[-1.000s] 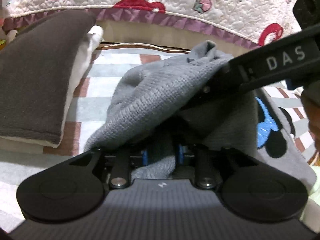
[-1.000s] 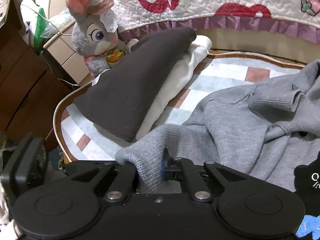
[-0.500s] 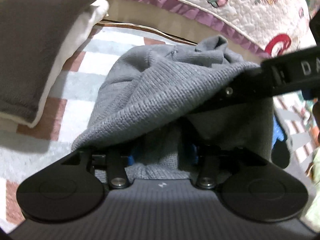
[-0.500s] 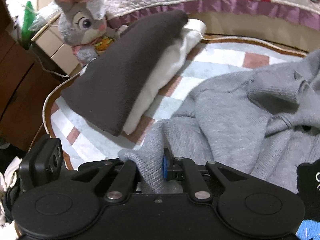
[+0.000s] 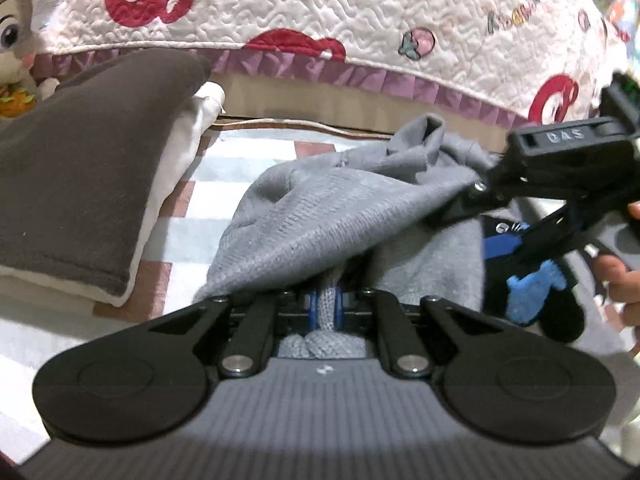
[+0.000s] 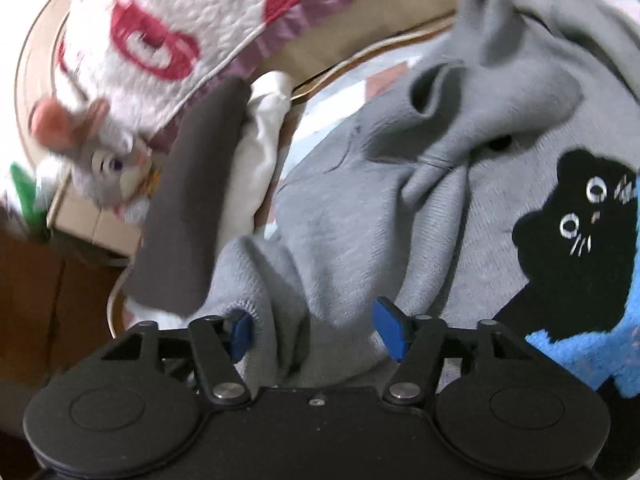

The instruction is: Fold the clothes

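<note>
A grey knit sweater [image 6: 360, 216] with a black cat patch lies rumpled on the striped bed cover [image 5: 224, 168]. Your left gripper [image 5: 326, 306] pinches a fold of its knit; your right gripper [image 6: 316, 326] stands wide, knit between its pads. At ten o'clock sits a folded stack [image 5: 80, 176]. Keep the left pinch firm, lay the fold flat and away from that stack.

We see the sweater [image 5: 320, 216] on the mat [image 5: 224, 168] ahead of us, folded stack [image 5: 80, 168] to its left, quilt [image 5: 320, 24] behind both, plush rabbit [image 6: 108, 160] far left beside the stack, our right gripper [image 5: 472, 200] at the sweater's right
</note>
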`<state>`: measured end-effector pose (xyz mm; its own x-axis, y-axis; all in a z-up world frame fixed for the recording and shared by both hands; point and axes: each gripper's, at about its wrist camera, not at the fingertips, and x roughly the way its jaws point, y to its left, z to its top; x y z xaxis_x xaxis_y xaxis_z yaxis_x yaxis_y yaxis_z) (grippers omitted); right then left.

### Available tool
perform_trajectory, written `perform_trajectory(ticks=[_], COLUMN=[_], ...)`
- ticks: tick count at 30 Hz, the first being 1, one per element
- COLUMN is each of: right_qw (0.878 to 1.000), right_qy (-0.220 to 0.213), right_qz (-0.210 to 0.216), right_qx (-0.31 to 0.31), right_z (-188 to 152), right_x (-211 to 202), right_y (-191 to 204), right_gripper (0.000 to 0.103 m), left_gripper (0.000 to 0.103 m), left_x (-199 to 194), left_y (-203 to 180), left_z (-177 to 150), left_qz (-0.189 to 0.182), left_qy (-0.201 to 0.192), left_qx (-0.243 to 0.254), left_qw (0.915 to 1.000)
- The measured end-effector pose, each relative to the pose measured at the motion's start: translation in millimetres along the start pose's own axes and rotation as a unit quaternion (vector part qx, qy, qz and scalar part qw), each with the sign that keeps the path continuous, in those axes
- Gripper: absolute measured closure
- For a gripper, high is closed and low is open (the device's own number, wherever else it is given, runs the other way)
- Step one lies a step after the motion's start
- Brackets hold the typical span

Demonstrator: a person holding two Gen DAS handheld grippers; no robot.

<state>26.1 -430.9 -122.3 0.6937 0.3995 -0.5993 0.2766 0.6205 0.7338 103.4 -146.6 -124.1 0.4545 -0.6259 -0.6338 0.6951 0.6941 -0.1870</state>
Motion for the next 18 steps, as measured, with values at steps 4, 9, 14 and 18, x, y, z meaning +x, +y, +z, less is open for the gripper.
perform_trajectory(ticks=[4,9,14,18], right_qw=[0.993,0.998,0.996,0.996], right_qy=[0.013,0.015,-0.046,0.014], right_qz=[0.101,0.066,-0.044,-0.093], right_qx=[0.063,-0.007,0.066,-0.004], right_z=[-0.2,3.5,33.2,38.3], right_x=[2.6,-10.2,6.3,62.2], right_y=[-3.0,9.9,-15.7,6.1], right_gripper=[0.034,0.033,0.021,0.026], left_gripper=[0.096,0.096,0.096,0.096], left_x=[0.2,-4.2,-7.0,-32.2], left_y=[13.3,18.9,13.6,-2.8], left_z=[-1.8,-2.0,-14.1,-20.0], left_qz=[0.008,0.001,0.006,0.059], left_qy=[0.000,-0.005,0.005,-0.021], left_qx=[-0.037,-0.056,-0.066,0.004], left_qw=[0.9993,0.9984,0.9978,0.9980])
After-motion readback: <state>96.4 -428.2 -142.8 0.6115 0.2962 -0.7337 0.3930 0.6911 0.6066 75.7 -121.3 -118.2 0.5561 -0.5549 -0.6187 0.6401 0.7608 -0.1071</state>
